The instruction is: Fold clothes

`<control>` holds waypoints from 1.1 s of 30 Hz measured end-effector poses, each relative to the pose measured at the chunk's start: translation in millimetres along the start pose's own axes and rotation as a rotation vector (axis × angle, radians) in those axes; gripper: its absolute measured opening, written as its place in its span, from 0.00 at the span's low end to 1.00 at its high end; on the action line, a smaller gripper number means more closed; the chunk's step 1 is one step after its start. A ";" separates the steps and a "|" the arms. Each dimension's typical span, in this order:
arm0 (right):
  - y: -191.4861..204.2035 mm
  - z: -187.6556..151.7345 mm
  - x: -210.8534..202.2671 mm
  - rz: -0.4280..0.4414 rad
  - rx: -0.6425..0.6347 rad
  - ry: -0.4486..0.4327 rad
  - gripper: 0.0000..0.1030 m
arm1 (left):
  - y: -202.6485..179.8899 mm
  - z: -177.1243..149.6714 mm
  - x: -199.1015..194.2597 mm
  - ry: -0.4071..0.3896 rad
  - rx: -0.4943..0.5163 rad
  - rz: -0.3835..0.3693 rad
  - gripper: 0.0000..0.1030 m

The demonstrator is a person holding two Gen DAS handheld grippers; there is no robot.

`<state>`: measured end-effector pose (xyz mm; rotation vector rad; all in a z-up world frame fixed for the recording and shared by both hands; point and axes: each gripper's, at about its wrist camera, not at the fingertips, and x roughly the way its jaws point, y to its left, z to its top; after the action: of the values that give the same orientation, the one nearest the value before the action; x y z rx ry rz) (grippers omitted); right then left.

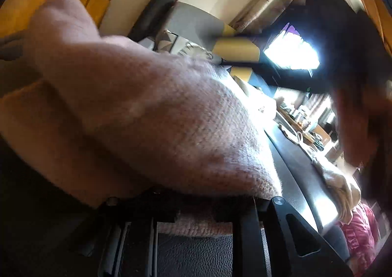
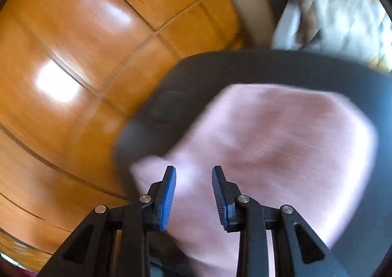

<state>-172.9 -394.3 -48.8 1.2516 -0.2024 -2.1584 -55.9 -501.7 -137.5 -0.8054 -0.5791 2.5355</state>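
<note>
Your right gripper (image 2: pixel 193 171) hangs with its blue pads (image 2: pixel 169 193) parted and touching nothing, the pink knit (image 2: pixel 281 134) lying below them on the dark seat (image 2: pixel 220 73). Your left gripper (image 1: pixel 196 206) is buried under the knit (image 1: pixel 159 105), apparently clamped on it. Wooden floor (image 2: pixel 73 56) spreads beyond. A pink garment (image 1: pixel 360 228) lies farther along the seat.
</note>
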 end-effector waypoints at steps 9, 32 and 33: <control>24.0 -72.3 -13.9 -0.119 -0.092 -0.137 0.30 | 19.7 31.8 -84.2 -0.190 -0.051 0.129 0.23; 56.5 -127.9 -21.0 -0.124 -0.307 -0.126 0.30 | 67.3 103.6 -37.8 0.173 0.040 0.198 0.06; 60.9 -130.7 -20.2 -0.097 -0.331 -0.120 0.30 | 69.3 104.7 -43.0 0.162 0.030 0.193 0.06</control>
<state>-31.0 -408.2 -78.6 0.9621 0.1644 -2.2389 -106.0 -607.5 -75.1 -1.0906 -0.4279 2.6109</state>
